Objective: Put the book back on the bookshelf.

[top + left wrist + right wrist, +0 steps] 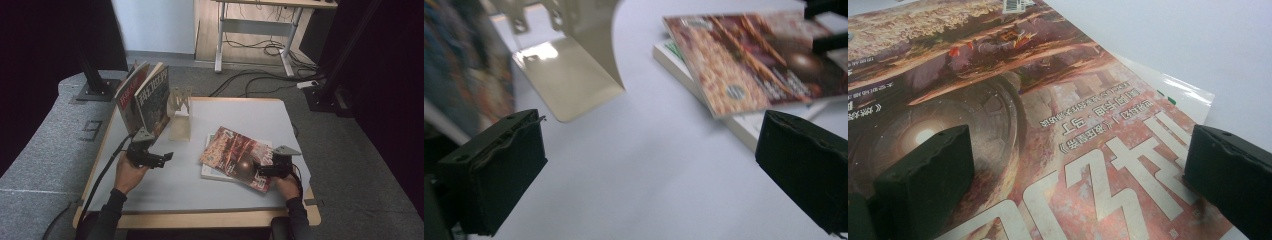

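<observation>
My left hand-held gripper (167,156) hangs released over the bare worktop (235,112), jaws spread wide with nothing between them, just in front of the two books (145,97) that stand leaning against the cream bookend (181,114) at the worktop's left. My right hand-held gripper (260,167) sits low over the reddish magazine (235,155) lying flat on a white book (212,172) near the right front edge. Its jaws stand apart above the cover and clamp nothing; I cannot tell whether they touch the cover.
</observation>
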